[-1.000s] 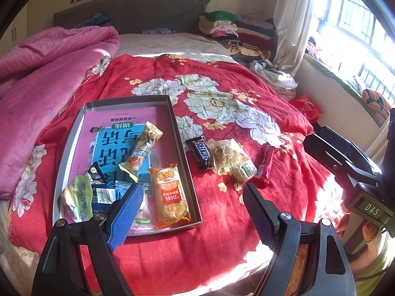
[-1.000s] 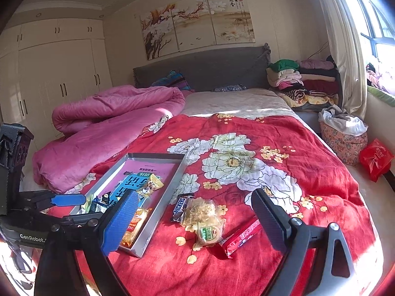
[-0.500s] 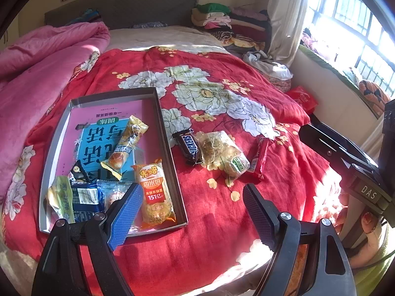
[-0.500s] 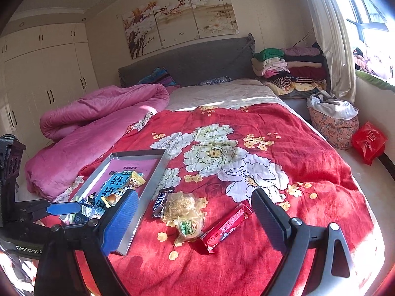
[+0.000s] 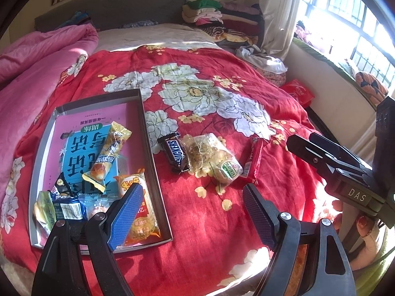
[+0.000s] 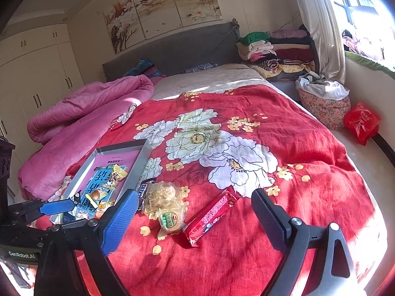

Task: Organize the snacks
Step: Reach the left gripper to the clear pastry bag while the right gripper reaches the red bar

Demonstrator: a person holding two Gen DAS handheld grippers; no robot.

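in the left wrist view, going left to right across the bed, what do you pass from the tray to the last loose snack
tray → Snickers bar → clear bag of snacks → red wrapped bar. The three loose snacks lie on the red floral blanket, outside the tray.

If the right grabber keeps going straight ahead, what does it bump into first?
Probably the red wrapped bar on the red bedspread: it lies nearest between the open right gripper's fingers. Depth is uncertain; the clear bag lies just left.
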